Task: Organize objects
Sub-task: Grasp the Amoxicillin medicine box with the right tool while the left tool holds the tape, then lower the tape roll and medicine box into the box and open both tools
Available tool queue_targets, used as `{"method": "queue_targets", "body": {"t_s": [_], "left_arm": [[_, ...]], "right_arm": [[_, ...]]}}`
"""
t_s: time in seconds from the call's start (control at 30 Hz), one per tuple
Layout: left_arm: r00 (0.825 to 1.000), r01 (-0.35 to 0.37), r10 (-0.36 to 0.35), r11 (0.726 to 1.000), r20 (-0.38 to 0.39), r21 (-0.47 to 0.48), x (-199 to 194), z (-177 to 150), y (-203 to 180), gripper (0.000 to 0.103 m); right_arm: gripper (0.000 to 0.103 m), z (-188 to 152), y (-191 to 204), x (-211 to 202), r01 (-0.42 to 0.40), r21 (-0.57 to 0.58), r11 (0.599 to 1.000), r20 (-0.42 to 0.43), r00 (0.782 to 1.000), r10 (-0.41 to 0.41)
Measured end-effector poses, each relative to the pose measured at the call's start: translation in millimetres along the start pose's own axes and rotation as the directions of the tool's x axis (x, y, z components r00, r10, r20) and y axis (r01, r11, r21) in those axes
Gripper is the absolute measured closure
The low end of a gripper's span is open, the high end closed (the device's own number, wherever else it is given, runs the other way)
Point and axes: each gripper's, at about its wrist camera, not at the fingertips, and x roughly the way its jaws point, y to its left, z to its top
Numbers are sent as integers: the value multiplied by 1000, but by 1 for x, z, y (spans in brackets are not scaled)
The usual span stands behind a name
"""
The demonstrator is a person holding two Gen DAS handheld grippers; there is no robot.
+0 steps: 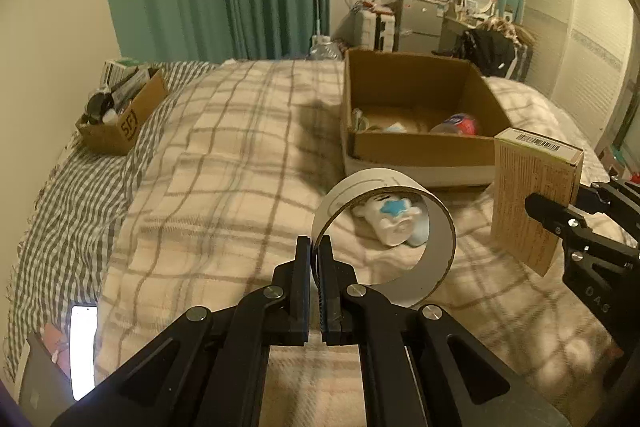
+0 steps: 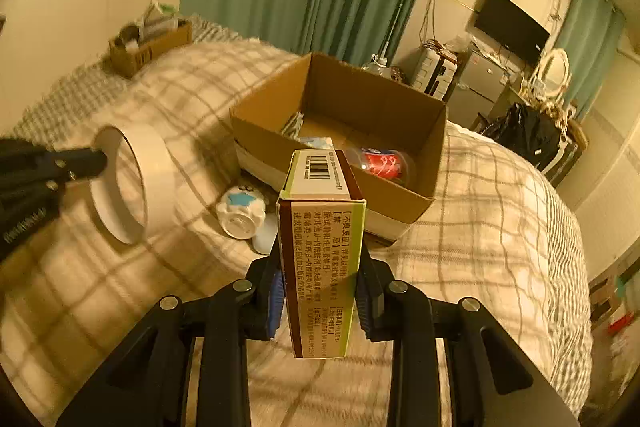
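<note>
Left gripper (image 1: 320, 247) clamped on the wall of a white tape roll (image 1: 386, 235), jaws nearly together, roll held up above the plaid blanket (image 1: 224, 155). Right gripper (image 2: 322, 287) pinching a medicine carton (image 2: 322, 259) at its sides, carton upright (barcode end on top) and raised off the bed. Ahead of both, an open cardboard box (image 2: 400, 197) on the blanket, with a red-labelled item (image 2: 382, 163) inside. Just beside the box, lying on its side, a small white figurine (image 2: 240, 211).
</note>
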Motion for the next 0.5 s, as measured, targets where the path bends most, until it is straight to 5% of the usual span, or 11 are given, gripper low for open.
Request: {"method": "queue_targets", "body": {"t_s": [0.5], "left_arm": [[980,58,-73,995,183,84,-85,89,-25,100]], "right_arm": [[75,69,-48,-115,-21,118,993,192,981,-2]]}}
